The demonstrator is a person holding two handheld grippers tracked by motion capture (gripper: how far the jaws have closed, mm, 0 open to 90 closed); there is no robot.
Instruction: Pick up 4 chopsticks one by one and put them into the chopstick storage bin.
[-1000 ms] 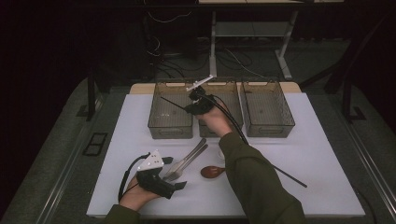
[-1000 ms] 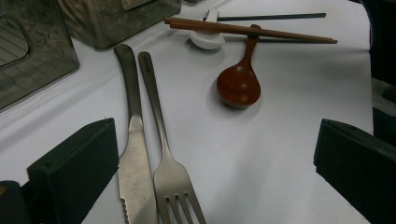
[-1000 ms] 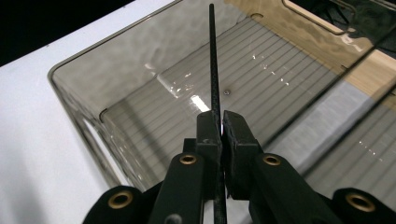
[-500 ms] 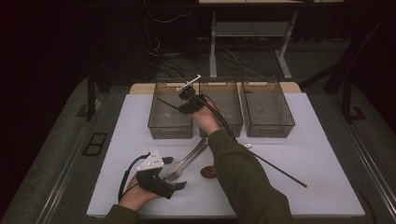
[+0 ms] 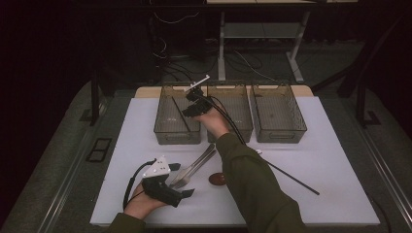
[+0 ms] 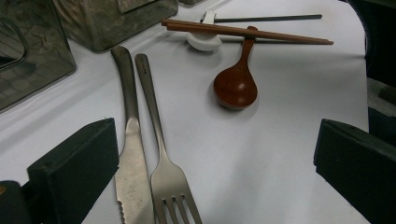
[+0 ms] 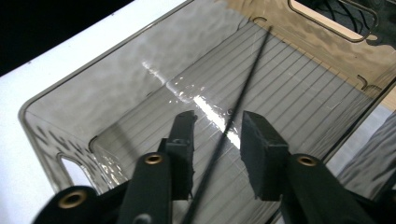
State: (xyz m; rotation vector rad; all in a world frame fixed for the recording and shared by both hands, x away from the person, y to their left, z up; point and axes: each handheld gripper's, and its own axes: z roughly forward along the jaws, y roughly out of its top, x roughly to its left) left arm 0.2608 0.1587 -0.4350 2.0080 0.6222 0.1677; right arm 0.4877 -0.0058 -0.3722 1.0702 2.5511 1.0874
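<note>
My right gripper (image 5: 190,108) hangs over the left smoky plastic bin (image 5: 167,136). In the right gripper view its jaws (image 7: 218,122) stand apart on either side of a thin black chopstick (image 7: 233,112), which lies slanted in the bin (image 7: 60,126). They have just been opening, and the pads do not press on the stick. My left gripper (image 5: 182,180) rests open near the table's front edge. Between its wide jaws (image 6: 215,149) lie a steel knife (image 6: 130,177) and fork (image 6: 161,172).
A wooden spoon (image 6: 236,86), brown chopsticks (image 6: 247,31) on a white rest (image 6: 203,41) and a second black chopstick (image 5: 291,178) lie on the white mat. The middle bin (image 5: 238,131) and right bin (image 5: 279,133) stand at the back.
My right gripper carried the black chopstick leftward over the left bin and let it go. The stick now lies in that bin. The left hand stayed put.
</note>
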